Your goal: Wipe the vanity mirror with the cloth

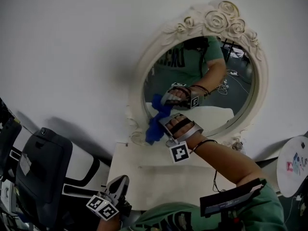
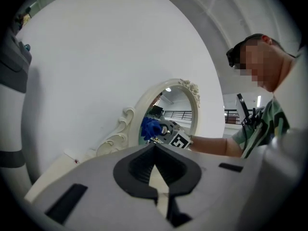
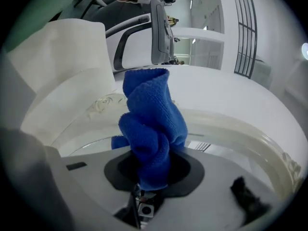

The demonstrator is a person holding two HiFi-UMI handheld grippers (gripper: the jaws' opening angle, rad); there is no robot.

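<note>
While the left gripper (image 1: 121, 181) hangs at lower left of frame, jaws together on nothing, the cloth (image 1: 155, 125), pinched in the right gripper (image 1: 163, 121), meets the lower-left glass of the vanity mirror (image 1: 226, 76): wiping apparently under way, most glass likely outstanding.

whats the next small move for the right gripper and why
Probably sweep the cloth rightward across the glass: the right gripper is shut on it at the mirror's lower-left edge, and nearly all the glass lies up and right of it.
</note>
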